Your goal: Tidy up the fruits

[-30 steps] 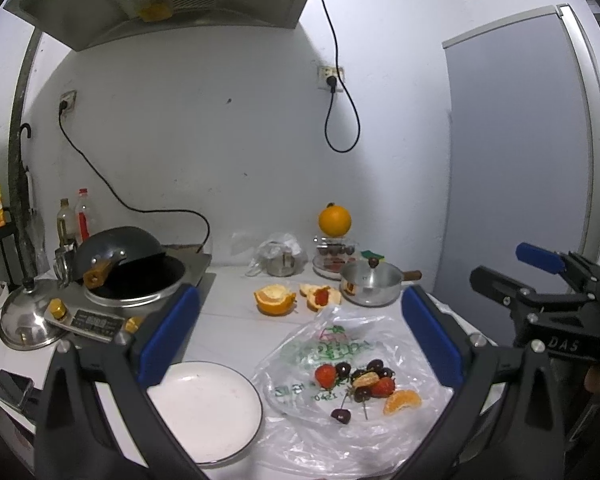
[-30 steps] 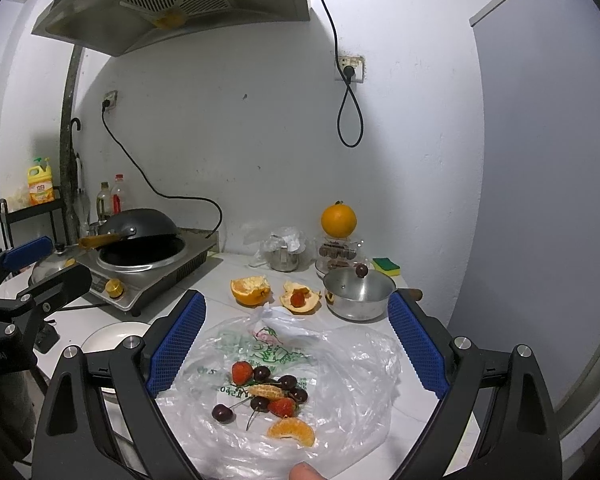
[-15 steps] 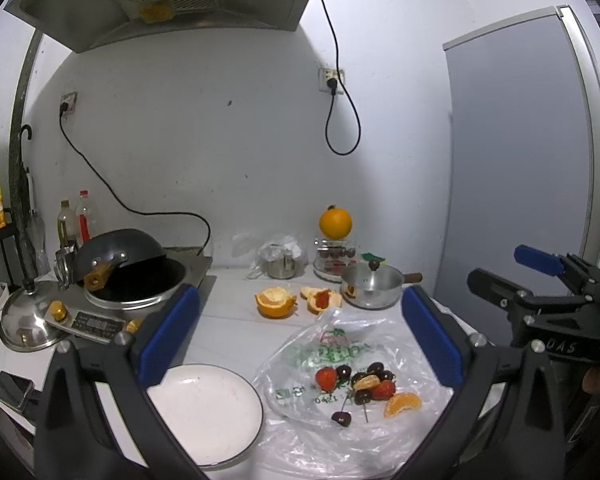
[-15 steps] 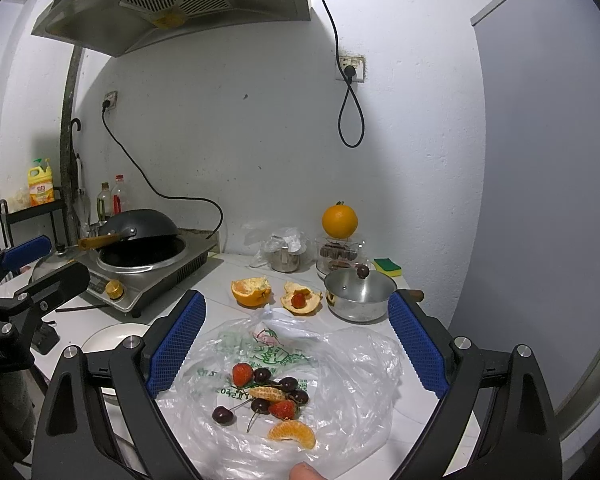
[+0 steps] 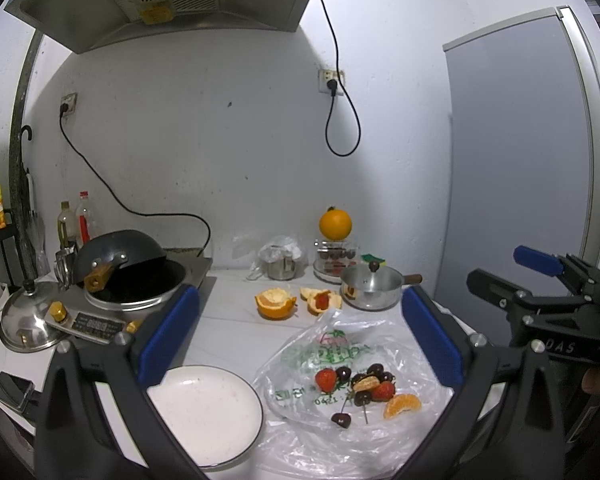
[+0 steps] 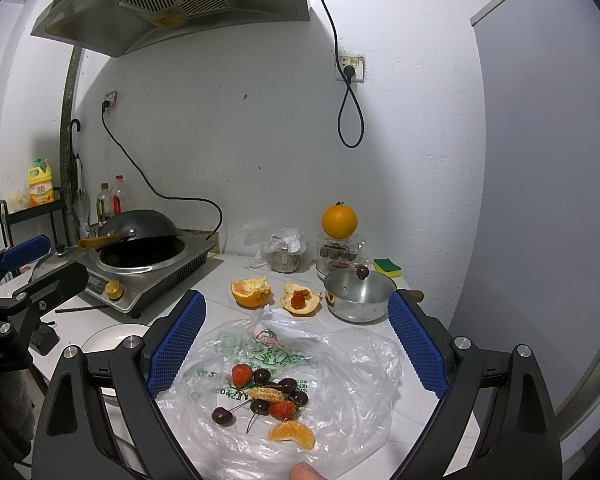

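A clear plastic bag (image 5: 340, 356) (image 6: 340, 356) lies flat on the white counter with loose fruit on it: strawberries (image 5: 325, 378) (image 6: 242, 374), dark cherries (image 5: 341, 420) (image 6: 222, 416) and an orange segment (image 5: 402, 405) (image 6: 291, 434). A white plate (image 5: 204, 412) (image 6: 112, 334) sits left of the bag. My left gripper (image 5: 300, 344) is open and empty, above the plate and bag. My right gripper (image 6: 296, 344) is open and empty, above the bag. Each gripper shows at the edge of the other's view.
Behind the bag lie a peeled orange half (image 5: 275, 304) and peel holding a strawberry (image 6: 299, 301). A small lidded pot (image 6: 358, 294), a whole orange (image 6: 339, 221) on a container, a wok on an induction cooker (image 5: 132, 280), a steel lid (image 5: 28, 320) and bottles stand around.
Both views have shifted very slightly; the grippers stay open and the fruit has not moved.
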A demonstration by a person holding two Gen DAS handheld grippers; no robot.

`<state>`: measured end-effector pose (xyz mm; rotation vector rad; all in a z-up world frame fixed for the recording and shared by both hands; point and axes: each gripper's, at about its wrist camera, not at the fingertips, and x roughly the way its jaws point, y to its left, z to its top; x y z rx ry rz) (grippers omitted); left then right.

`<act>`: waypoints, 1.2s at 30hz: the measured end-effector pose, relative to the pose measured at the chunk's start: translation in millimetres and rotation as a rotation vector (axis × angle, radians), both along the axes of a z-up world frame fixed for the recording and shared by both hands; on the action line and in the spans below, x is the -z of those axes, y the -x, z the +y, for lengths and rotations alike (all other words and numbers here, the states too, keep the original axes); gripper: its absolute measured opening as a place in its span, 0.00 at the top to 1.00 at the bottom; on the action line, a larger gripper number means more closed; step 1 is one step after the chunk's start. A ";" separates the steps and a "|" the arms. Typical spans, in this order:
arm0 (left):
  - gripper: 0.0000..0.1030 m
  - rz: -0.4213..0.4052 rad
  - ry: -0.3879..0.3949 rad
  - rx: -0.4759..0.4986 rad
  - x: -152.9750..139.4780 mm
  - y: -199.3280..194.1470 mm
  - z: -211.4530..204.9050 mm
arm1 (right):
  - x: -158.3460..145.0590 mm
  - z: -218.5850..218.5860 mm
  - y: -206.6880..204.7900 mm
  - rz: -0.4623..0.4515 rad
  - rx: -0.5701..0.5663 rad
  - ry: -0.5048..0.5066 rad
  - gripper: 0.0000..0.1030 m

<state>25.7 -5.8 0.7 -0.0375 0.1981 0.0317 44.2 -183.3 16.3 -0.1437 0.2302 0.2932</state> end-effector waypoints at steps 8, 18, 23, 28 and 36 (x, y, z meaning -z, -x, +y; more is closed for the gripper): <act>0.01 0.001 0.002 0.001 -0.7 -0.5 -0.4 | 0.4 -0.4 -0.4 0.000 0.000 0.000 0.08; 0.01 0.020 0.001 0.004 1.3 -10.2 -4.4 | 1.2 -0.1 -2.8 0.011 -0.002 -0.001 0.08; 0.01 0.049 -0.006 0.003 8.9 -20.8 -9.1 | 5.8 -0.6 -9.9 0.033 -0.004 0.004 0.08; 0.01 0.095 -0.014 -0.001 21.7 -34.2 -12.9 | 18.5 -7.2 -20.5 0.076 0.000 0.015 0.08; 0.01 0.177 -0.043 0.011 49.6 -58.7 -25.6 | 46.0 -18.9 -40.7 0.174 -0.012 0.049 0.09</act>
